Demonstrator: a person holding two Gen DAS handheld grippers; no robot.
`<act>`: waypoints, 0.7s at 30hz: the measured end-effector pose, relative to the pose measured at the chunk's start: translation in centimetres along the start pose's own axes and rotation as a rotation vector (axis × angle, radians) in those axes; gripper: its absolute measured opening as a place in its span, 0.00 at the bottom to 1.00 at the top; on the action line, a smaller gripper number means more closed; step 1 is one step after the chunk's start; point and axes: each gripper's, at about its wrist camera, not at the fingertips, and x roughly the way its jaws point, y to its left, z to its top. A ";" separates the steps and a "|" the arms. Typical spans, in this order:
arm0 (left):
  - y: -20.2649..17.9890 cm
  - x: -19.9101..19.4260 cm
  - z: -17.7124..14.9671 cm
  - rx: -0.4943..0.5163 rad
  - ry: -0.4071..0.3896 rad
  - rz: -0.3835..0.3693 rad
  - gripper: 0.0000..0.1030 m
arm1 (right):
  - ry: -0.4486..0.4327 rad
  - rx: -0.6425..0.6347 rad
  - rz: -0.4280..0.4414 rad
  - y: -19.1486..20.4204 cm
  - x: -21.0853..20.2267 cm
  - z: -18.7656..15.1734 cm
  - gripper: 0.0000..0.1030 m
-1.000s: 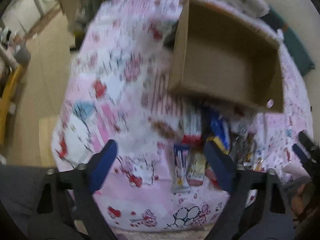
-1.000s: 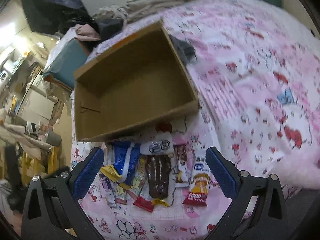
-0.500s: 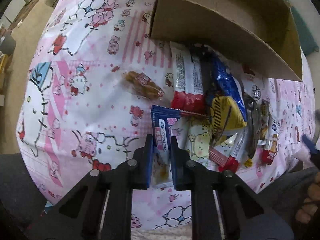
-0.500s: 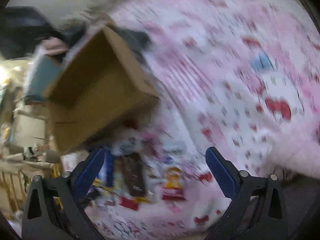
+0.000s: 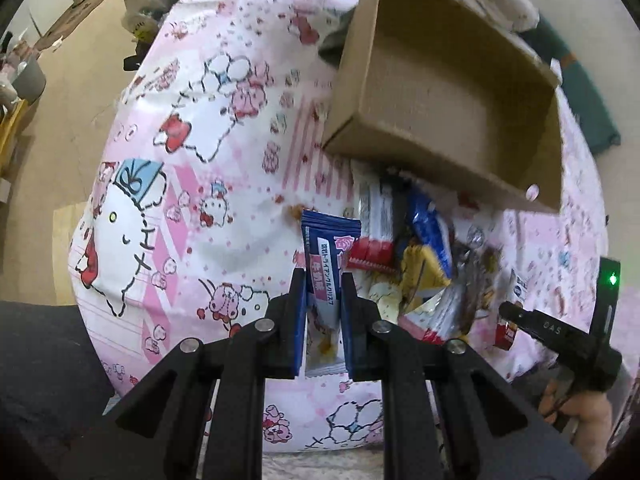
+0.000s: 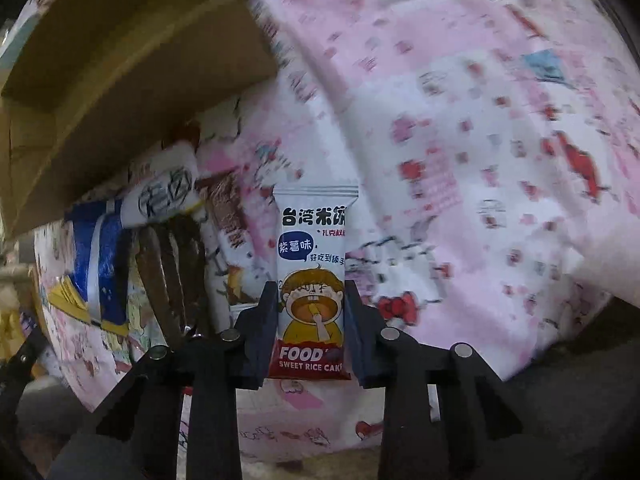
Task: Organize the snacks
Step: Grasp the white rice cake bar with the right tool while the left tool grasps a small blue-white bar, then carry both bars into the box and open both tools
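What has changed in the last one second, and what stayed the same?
Both grippers were open; now each is shut on a packet. The left gripper closed first, on the blue snack packet, and has lifted it from the pile. The right gripper then closed on the sweet rice cake packet. The cardboard box remains empty, and the other snacks stay beside it.

The cardboard box (image 5: pixel 444 92) sits on the bed (image 5: pixel 192 168), back from its near edge. The snack pile (image 5: pixel 424 264) lies between box and edge, apparently touching the box's near wall.
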 end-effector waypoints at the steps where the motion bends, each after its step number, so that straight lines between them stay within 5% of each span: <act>1: 0.2 -0.5 0.3 -0.006 -0.011 -0.012 0.12 | -0.029 0.027 0.016 -0.1 -1.1 -0.1 0.31; 7: 1.0 -2.2 1.0 -0.012 -0.084 -0.029 0.12 | -0.247 0.021 0.157 1.5 -9.0 -0.5 0.31; 12: 1.0 -2.4 1.0 -0.078 -0.092 -0.061 0.12 | -0.299 0.018 0.229 1.7 -11.0 -1.2 0.31; 21: -2.9 -5.1 2.5 0.059 -0.186 -0.066 0.12 | -0.363 -0.081 0.339 0.9 -12.6 -1.5 0.31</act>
